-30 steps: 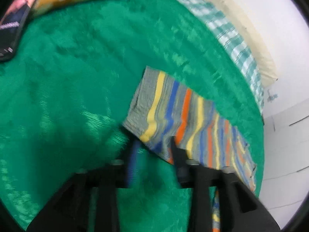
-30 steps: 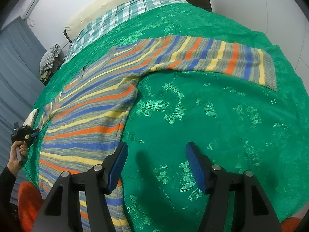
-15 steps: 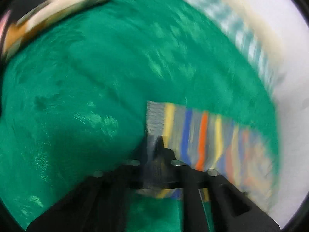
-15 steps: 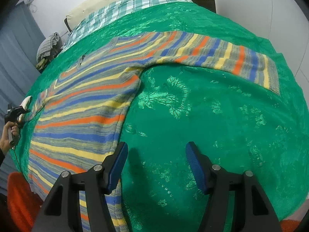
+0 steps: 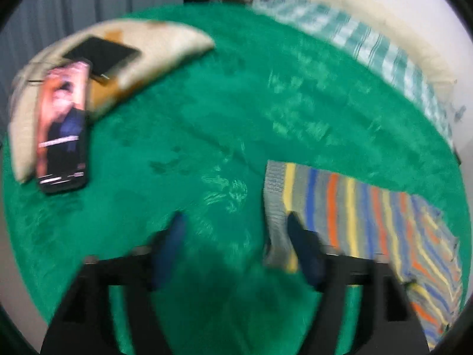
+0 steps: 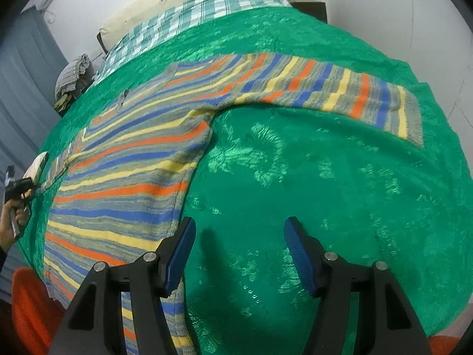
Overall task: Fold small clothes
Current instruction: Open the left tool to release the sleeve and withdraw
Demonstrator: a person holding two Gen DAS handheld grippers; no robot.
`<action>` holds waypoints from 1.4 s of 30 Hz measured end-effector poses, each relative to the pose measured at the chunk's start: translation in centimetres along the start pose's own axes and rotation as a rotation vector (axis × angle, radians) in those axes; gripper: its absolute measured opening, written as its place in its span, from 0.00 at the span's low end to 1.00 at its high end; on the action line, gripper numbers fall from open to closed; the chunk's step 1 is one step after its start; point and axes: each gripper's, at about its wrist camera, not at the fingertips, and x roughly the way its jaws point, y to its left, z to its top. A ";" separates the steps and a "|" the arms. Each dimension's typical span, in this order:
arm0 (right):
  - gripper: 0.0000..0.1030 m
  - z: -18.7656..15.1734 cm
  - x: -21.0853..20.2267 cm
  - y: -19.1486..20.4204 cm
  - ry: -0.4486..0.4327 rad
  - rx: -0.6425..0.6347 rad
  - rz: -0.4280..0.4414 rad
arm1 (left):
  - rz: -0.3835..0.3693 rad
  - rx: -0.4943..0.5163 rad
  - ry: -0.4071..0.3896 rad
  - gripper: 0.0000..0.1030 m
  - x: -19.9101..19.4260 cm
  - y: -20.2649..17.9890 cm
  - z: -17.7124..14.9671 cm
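A striped knit sweater [image 6: 133,177] in grey, blue, orange and yellow lies flat on the green bedspread [image 6: 325,192], one sleeve [image 6: 340,94] stretched out to the right. In the left wrist view the other sleeve [image 5: 354,207] lies flat, its grey cuff [image 5: 275,195] against the right finger. My left gripper [image 5: 235,230] has its jaws opening wide and no pad presses on the cuff. My right gripper [image 6: 239,236] stands open over bare bedspread, just right of the sweater's side edge, holding nothing.
A lit phone [image 5: 62,130] and a dark flat device [image 5: 100,54] rest on a cream pillow [image 5: 165,44] at the far left. A green checked sheet [image 6: 192,17] covers the head of the bed. A heap of clothes [image 6: 72,74] and an orange object [image 6: 26,304] sit beyond the bed's edges.
My left gripper closed on the sleeve cuff, then opened wide and lifted, leaving the cuff on the bedspread. Its view now takes in the phone and pillow. The right gripper stayed put.
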 end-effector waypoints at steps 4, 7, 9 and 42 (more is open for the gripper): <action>0.70 0.2 -1.4 -0.2 -0.071 0.004 -0.060 | -0.109 0.083 -0.018 0.87 -4.1 -1.4 -4.5; 0.85 0.4 -1.8 -0.1 -0.098 -0.006 -0.105 | -0.183 0.184 0.012 0.88 -5.3 -3.7 -8.7; 0.85 0.5 -1.7 0.0 -0.099 -0.016 -0.134 | -0.183 0.284 0.033 0.88 -4.9 -6.0 -10.7; 1.00 -1.6 2.8 0.2 0.055 -0.079 -0.267 | -0.089 0.459 0.013 0.99 -0.6 -8.2 -15.9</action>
